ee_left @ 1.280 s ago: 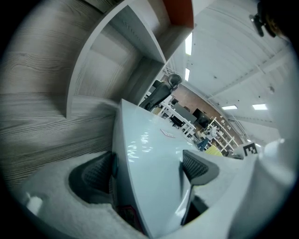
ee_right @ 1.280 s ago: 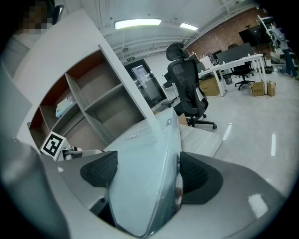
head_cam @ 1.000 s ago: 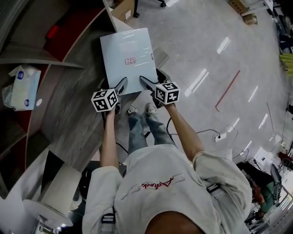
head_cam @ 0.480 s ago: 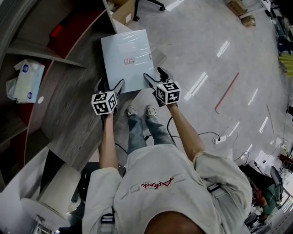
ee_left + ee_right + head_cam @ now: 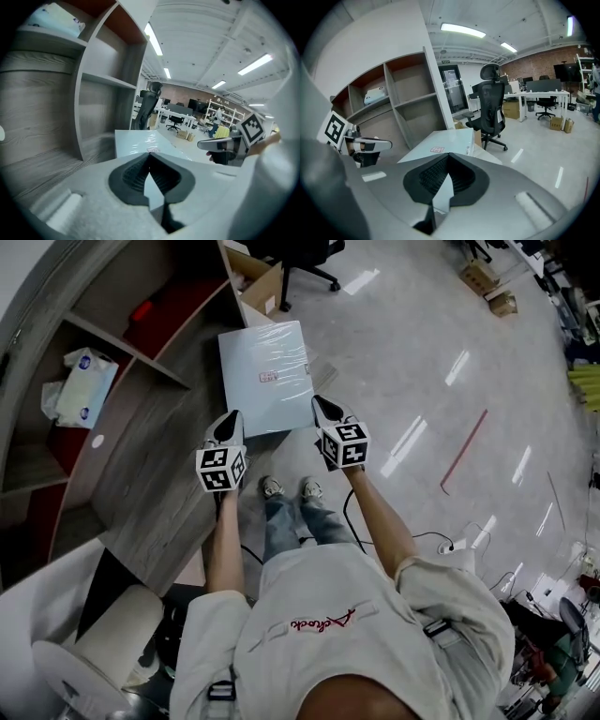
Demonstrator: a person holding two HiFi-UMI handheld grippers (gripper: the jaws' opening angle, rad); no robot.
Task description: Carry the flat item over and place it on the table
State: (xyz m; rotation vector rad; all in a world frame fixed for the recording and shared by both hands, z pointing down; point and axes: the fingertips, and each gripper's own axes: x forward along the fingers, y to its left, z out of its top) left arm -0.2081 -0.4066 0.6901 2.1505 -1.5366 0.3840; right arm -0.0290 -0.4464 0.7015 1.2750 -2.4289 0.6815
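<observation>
Left gripper view shows the left claw (image 5: 149,157) just closed on the near edge of the flat item (image 5: 136,140); the right claw (image 5: 447,157) has just closed there too. It juts forward over the shelf unit (image 5: 141,465). Pinched only along one edge, it may sag or slip, and the office chair (image 5: 490,108) and cardboard box (image 5: 262,287) ahead crowd the way.

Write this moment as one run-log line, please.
stage: grasp | left gripper: just closed on flat item, near edge | right gripper: just closed on same edge | placing: not yet done
</observation>
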